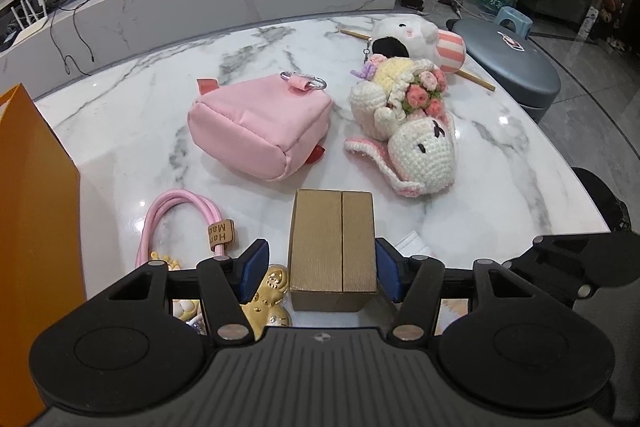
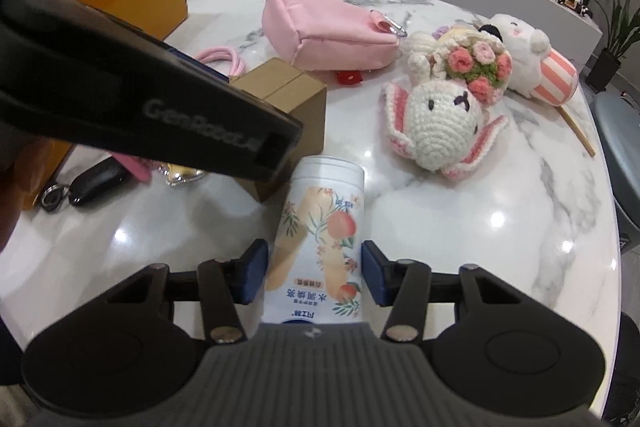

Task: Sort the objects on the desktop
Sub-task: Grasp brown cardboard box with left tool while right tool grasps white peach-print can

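Observation:
A brown cardboard box (image 1: 332, 247) stands on the marble table (image 1: 120, 131) between the fingers of my left gripper (image 1: 320, 269). Its right pad meets the box's side, and a gap shows at the left pad, so it is open. In the right wrist view a white can printed with peaches (image 2: 320, 227) lies between the fingers of my right gripper (image 2: 314, 275). The right pad is at the can's edge and a thin gap remains at the left pad, so it is open too. The box (image 2: 288, 95) is partly hidden there by the left gripper's black housing (image 2: 160, 99).
A pink pouch (image 1: 260, 131), a crochet rabbit (image 1: 412, 131) and a white plush (image 1: 408, 35) lie farther back. A pink cord (image 1: 180, 211) and a gold charm (image 1: 268, 291) lie left of the box. An orange paper bag (image 1: 32, 207) stands at the left, with a car key (image 2: 96, 179) near it.

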Tool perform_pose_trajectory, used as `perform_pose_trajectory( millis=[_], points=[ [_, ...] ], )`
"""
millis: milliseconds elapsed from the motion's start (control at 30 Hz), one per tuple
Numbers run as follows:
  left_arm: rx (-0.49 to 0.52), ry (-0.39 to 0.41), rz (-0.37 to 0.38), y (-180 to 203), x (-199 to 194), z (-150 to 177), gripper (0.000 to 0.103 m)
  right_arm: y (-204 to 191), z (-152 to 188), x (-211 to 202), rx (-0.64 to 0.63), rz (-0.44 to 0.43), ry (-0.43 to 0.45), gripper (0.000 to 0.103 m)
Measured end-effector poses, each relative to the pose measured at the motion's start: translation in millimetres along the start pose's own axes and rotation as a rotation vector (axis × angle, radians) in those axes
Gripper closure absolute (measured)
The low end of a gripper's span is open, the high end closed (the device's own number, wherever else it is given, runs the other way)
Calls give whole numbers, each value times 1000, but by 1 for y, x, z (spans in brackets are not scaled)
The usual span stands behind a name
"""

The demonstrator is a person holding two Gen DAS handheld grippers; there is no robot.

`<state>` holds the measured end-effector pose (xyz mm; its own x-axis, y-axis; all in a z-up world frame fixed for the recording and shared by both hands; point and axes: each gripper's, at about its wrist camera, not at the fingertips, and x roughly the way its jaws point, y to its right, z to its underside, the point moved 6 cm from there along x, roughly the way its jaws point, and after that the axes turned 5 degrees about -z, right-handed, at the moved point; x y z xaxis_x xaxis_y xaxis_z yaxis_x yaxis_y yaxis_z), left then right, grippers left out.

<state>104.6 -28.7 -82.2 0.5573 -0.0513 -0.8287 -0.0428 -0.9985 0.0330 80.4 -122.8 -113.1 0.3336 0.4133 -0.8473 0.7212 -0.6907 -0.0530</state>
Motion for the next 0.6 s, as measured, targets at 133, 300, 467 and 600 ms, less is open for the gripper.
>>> perform_pose_trajectory(
  millis=[133,300,467,600],
  points=[
    [25,-5,25,1,-2,4,48,7,5,-5,4,5,-12,50],
    [50,-9,21,3,-4,6,50,26,7,-9,9,32,-30,50],
    [67,-15,18,5,-5,7,50,46,7,-9,28,45,-38,50],
    [83,-27,0,7,1,9,48,47,7,-6,32,41,-35,49]
  ],
)
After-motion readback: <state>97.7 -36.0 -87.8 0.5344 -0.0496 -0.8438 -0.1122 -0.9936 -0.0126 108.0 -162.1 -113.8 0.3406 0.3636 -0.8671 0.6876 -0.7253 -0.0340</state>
